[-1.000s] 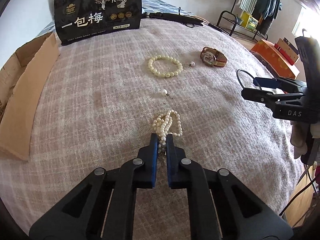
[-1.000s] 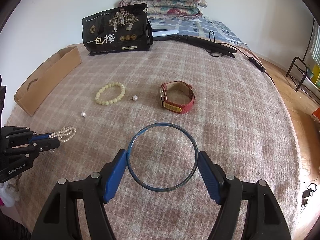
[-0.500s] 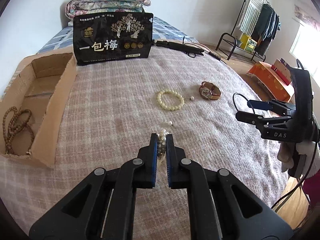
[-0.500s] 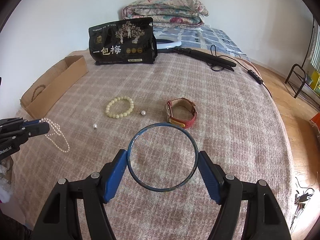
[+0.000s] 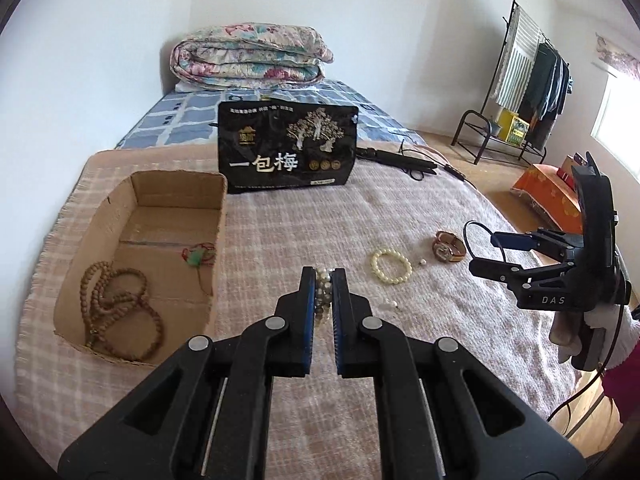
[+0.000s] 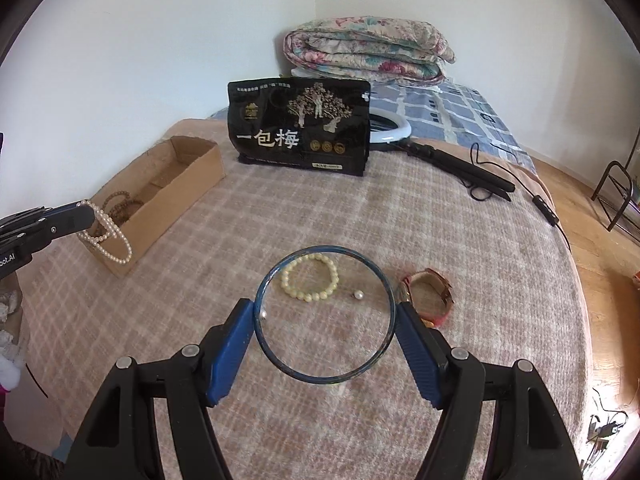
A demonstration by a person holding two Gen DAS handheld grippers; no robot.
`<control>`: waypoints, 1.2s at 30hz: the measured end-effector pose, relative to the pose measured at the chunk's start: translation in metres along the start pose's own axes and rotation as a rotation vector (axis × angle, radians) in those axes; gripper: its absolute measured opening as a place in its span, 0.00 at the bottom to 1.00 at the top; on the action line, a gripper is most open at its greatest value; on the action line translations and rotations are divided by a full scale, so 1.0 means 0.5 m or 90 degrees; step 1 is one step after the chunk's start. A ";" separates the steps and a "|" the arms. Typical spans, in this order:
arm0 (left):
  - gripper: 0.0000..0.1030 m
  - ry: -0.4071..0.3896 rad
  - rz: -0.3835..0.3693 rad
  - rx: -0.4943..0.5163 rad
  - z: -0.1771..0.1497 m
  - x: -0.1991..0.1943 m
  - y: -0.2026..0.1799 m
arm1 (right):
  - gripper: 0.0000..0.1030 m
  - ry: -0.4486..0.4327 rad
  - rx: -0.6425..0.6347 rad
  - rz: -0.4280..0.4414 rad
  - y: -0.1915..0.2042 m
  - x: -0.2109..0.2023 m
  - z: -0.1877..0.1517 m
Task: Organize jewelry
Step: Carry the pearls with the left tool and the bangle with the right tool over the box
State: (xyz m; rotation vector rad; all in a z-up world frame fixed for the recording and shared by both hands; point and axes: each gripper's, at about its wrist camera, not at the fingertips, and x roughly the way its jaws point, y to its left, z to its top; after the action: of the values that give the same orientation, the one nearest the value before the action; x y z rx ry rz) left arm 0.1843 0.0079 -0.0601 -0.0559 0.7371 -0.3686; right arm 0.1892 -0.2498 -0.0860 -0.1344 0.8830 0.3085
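Note:
My left gripper [image 5: 323,276] is shut on a white pearl necklace [image 5: 323,285], held in the air; in the right wrist view the necklace [image 6: 105,236] hangs from it beside the cardboard box [image 6: 188,188]. The box [image 5: 218,216] holds brown beads [image 5: 116,304] and a green pendant [image 5: 197,255]. My right gripper [image 6: 325,314] is shut on a thin blue bangle [image 6: 384,280], above the blanket. A cream bead bracelet [image 6: 310,282], loose pearls [image 6: 359,295] and a red-strapped watch [image 6: 434,292] lie on the blanket.
A black snack bag [image 6: 300,128] stands at the back. A ring light [image 6: 394,128] with its black handle and cable lies behind it on the right. A folded quilt [image 6: 368,50] sits at the far end. The bed edge drops to a wooden floor on the right.
My left gripper has lifted the pearl necklace off the blanket and carried it left toward the cardboard box. My right gripper has risen slightly with the bangle.

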 end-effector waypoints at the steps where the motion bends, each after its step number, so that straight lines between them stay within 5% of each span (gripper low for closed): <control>1: 0.05 -0.005 0.007 -0.003 0.004 -0.006 0.013 | 0.71 -0.002 -0.004 0.003 0.010 0.002 0.009; 18: 0.05 -0.033 0.087 -0.068 0.009 -0.047 0.225 | 0.71 -0.025 -0.054 0.074 0.192 0.099 0.188; 36: 0.05 0.016 0.113 -0.088 -0.030 0.001 0.292 | 0.71 -0.019 -0.068 0.127 0.338 0.229 0.297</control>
State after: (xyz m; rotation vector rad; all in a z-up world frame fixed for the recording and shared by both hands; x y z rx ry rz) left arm 0.2198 0.1454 -0.0977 -0.1154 0.7854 -0.1496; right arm 0.3128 -0.0298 -0.0794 -0.1409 0.8516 0.5437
